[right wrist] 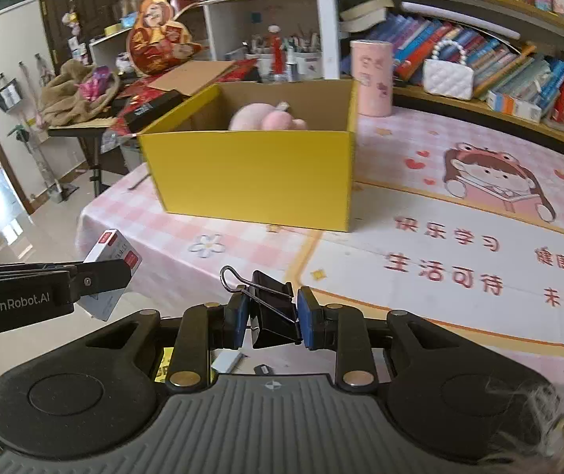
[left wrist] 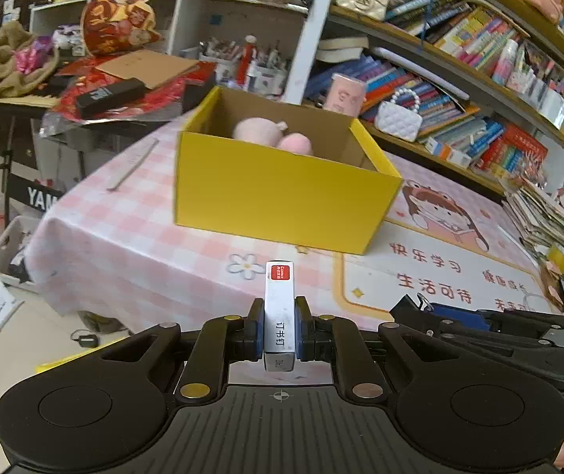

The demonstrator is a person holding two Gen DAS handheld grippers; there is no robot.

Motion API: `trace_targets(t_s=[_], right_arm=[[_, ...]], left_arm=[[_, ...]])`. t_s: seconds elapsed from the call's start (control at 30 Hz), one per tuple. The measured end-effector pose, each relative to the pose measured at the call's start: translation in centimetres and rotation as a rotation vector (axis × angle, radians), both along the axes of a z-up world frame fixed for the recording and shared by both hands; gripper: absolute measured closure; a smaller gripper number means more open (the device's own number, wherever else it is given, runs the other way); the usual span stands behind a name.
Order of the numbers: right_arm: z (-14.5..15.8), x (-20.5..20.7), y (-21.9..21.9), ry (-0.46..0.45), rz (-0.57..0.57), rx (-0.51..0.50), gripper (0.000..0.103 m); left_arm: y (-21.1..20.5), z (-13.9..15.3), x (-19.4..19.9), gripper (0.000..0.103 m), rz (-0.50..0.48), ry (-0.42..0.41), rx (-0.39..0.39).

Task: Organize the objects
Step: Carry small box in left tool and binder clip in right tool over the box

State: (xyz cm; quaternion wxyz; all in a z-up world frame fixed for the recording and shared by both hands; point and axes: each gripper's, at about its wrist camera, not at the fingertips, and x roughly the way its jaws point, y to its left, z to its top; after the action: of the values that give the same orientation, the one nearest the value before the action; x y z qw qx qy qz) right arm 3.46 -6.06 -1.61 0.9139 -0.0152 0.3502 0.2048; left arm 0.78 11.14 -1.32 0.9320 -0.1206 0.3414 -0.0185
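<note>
My left gripper [left wrist: 279,330] is shut on a small white staple box [left wrist: 279,308] with a red label, held upright above the near table edge. In the right wrist view that staple box [right wrist: 113,266] shows at the left, clamped in the left gripper [right wrist: 100,276]. My right gripper [right wrist: 273,318] is shut on a black binder clip [right wrist: 272,314] with its wire handles pointing up and left. Ahead of both stands an open yellow cardboard box [left wrist: 282,193] [right wrist: 254,173] with a pink plush toy [left wrist: 270,132] [right wrist: 262,116] inside.
The table wears a pink checked cloth and a cartoon desk mat [right wrist: 459,237]. A pink cylinder [right wrist: 372,77] stands behind the box. Bookshelves [left wrist: 459,79] with a white quilted purse [right wrist: 447,77] run along the right. A cluttered keyboard stand [left wrist: 25,94] sits to the left.
</note>
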Motion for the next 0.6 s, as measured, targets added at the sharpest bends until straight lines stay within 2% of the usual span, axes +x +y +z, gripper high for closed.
trace_targets(t_s=[0.3, 0.6], right_arm=[[1.0, -0.4, 2.3, -0.038, 0.028, -0.025, 0.078], [2.7, 3.1, 2.9, -0.1, 0.016, -0.023, 0.078]], left_arm=[[2.3, 1.1, -0.7, 0.09, 0.023, -0.044, 0.004], [3.8, 3.0, 1.8, 0.09, 0.064, -0.112, 0.012]])
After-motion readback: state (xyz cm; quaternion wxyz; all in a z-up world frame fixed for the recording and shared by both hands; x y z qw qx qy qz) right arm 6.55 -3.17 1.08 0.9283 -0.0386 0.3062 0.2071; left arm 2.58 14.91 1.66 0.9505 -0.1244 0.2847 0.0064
